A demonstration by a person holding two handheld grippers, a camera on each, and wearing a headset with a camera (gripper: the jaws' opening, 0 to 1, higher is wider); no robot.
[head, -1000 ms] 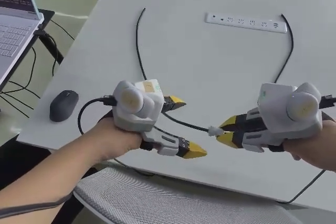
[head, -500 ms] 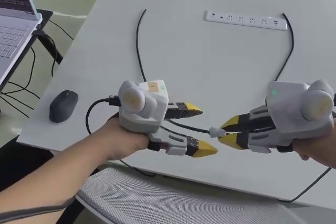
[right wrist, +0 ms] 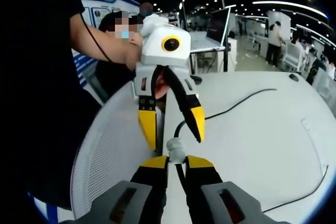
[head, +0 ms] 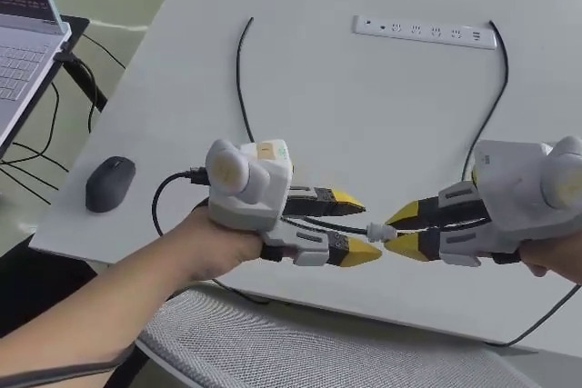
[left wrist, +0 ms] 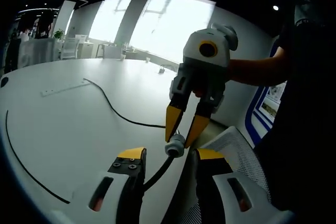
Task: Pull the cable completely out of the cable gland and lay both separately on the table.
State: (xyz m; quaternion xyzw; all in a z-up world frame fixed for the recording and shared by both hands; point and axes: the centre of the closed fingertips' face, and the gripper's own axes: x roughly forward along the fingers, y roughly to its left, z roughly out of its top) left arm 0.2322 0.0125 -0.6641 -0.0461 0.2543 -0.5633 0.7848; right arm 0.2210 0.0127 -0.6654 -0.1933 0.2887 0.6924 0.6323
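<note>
On the left, the left gripper (head: 356, 224) is hovering above the near edge of the white table (head: 382, 115) with its jaws spread wide, and the black cable (head: 238, 79) is trailing in from the tabletop and passing through the gap between them without being pinched. Just to the right, the small white cable gland (head: 376, 232) is sitting on the end of that cable, in the air and off the table. At the far right, the right gripper (head: 400, 230) is clamping narrowly on the gland with its yellow tips. The step in hand appears to be taking hold of the cable for the pull. Next, the left jaws probably need closing on the cable near the gland, then the two grippers drawing apart.
</note>
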